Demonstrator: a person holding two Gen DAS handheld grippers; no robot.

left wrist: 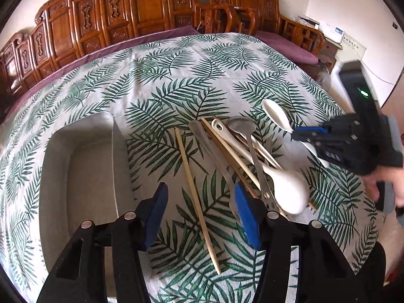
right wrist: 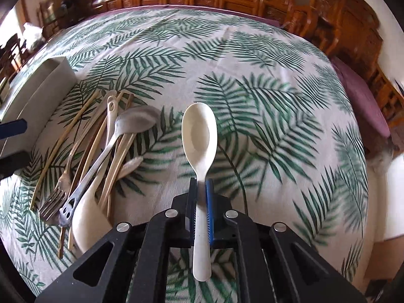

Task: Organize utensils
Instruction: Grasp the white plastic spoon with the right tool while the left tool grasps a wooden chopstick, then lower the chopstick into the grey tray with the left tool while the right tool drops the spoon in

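My right gripper [right wrist: 202, 197] is shut on the handle of a small white spoon [right wrist: 199, 131], bowl pointing away over the leaf-print cloth. In the left wrist view that gripper [left wrist: 295, 135] holds the white spoon [left wrist: 275, 116] at the right of the utensil pile. The pile [left wrist: 242, 156] mixes chopsticks, a metal spoon [left wrist: 242, 125], a metal fork and a large white spoon [left wrist: 287, 189]. My left gripper [left wrist: 200, 217] stands open low over the cloth, its fingers either side of a loose pale chopstick [left wrist: 194, 197] without touching it.
A pale rectangular tray [left wrist: 58, 176] sits left of the pile; its wall [right wrist: 38, 88] shows at the left edge of the right wrist view. Carved wooden chairs [left wrist: 141, 7] line the table's far side. A person's hand [left wrist: 388, 179] holds the right gripper.
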